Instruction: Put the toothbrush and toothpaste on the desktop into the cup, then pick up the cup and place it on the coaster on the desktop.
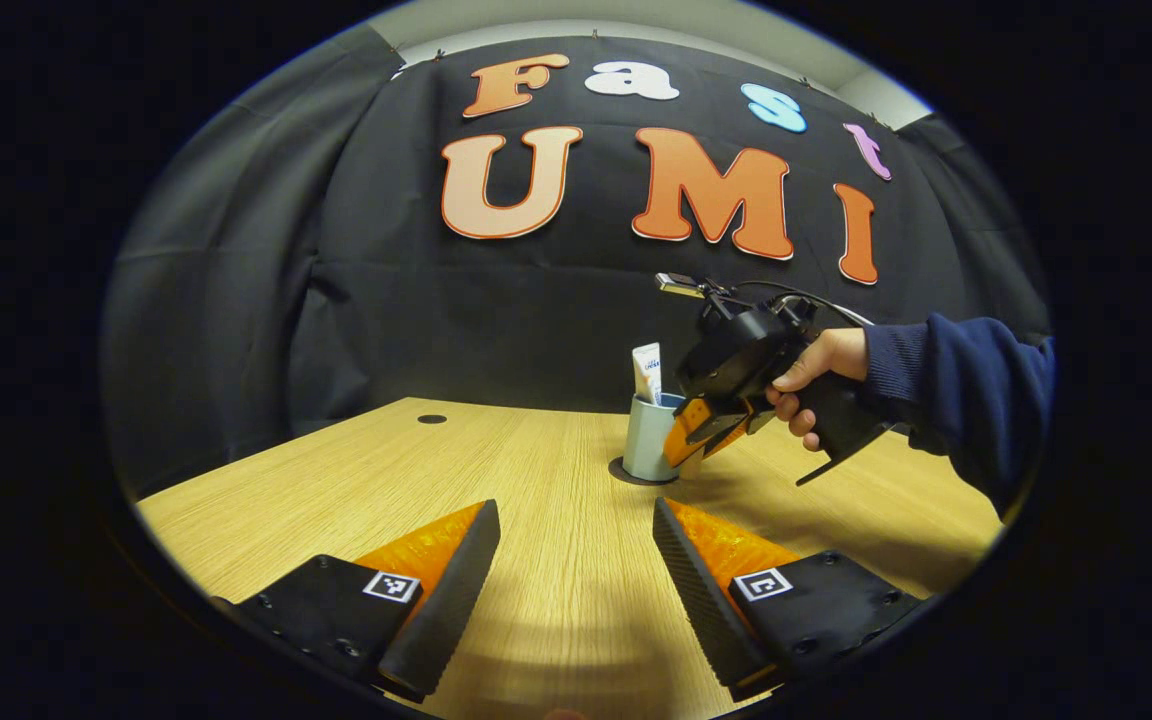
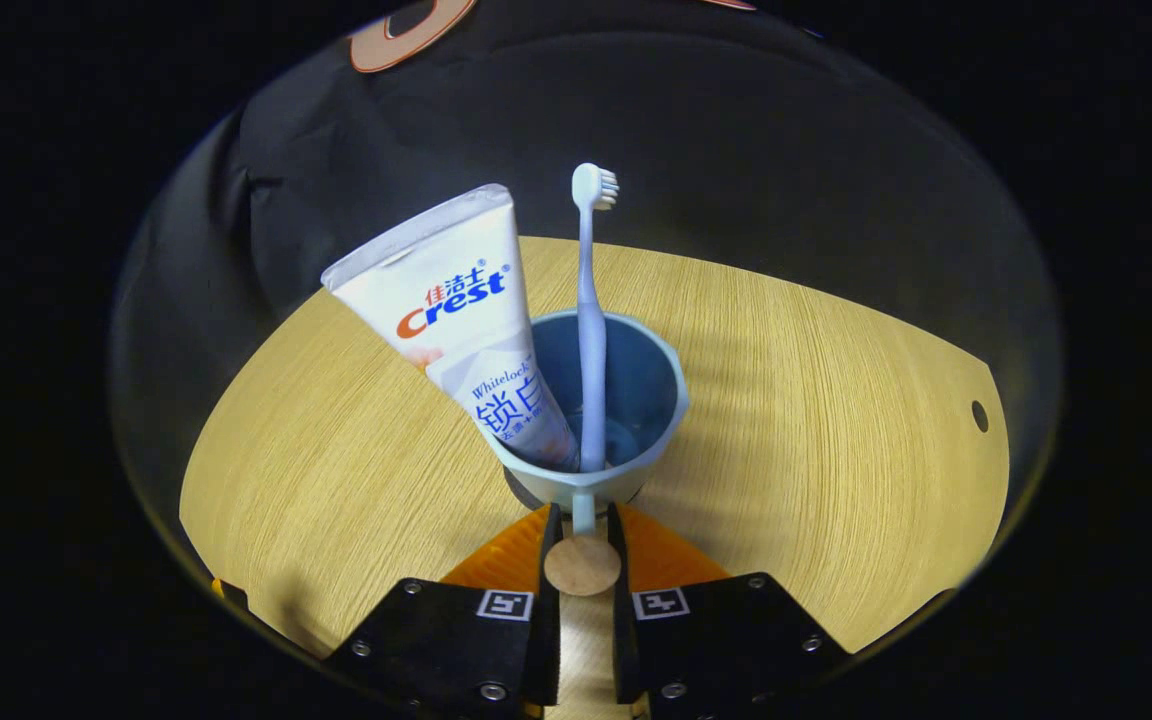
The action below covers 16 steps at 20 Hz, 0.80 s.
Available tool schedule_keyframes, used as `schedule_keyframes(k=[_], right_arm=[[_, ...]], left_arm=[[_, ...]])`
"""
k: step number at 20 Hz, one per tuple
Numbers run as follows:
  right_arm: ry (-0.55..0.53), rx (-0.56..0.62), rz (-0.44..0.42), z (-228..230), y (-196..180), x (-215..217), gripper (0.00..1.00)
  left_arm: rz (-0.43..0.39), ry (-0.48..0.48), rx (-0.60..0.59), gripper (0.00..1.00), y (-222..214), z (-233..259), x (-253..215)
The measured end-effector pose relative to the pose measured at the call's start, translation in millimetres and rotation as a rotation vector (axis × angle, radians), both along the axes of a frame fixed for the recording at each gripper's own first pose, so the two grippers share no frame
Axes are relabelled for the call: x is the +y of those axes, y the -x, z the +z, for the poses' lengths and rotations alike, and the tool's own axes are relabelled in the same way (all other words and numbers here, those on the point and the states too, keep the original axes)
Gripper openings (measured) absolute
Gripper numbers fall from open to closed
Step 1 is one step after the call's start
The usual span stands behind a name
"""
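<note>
A pale wood-grain surface is carrying the scene, with a pale blue faceted plastic cup standing upright on a dark round coaster toward its middle. Inside the cup, a white squeeze tube of toothpaste is leaning against the rim on one side, while a slim light-blue toothbrush is standing nearly upright beside it, bristles up.

A person's hand in a dark blue sleeve is bringing the right tool in against the cup; its fingers are standing nearly closed around the cup's thin handle tab, though whether both are pressing on it cannot be told. The left tool is hanging wide open over bare wood, well apart from the cup, holding nothing.

The cup is looking light, rigid and smooth, so it is likely to slip or swing under a loose pinch; the handle tab low on its near wall appears the firmest hold. The tall, leaning contents are making it top-heavy, so any tilt is risking a spill.
</note>
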State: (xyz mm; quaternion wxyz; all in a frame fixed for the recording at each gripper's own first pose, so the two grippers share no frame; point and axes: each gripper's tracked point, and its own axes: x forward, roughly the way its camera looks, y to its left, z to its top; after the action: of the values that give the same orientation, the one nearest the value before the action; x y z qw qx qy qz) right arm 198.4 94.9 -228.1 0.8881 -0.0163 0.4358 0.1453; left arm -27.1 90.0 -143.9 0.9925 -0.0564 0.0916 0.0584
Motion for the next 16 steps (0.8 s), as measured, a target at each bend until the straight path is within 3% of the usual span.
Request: schedule_keyframes(k=[6,9,10,13,16], right_arm=[[0.008,-0.024,0.036,2,-2,-1,0.23],[0.001,-0.050,0.096,-1,-5,-2,0.23],[0.013,-0.063,0.111,-2,-8,-7,0.44],[0.019,-0.114,0.141,6,-18,-12,0.67],[-0.062,-0.108,0.116,3,-2,-17,0.67]], left_arm=[[-0.002,-0.009,0.011,0.98,2,-4,-2],[-0.002,-0.017,0.014,0.98,1,-5,-3],[-0.003,-0.017,0.018,0.98,1,-6,-3],[0.002,-0.025,0.018,0.98,2,-3,-3],[-0.005,-0.053,-0.001,0.98,3,4,-10]])
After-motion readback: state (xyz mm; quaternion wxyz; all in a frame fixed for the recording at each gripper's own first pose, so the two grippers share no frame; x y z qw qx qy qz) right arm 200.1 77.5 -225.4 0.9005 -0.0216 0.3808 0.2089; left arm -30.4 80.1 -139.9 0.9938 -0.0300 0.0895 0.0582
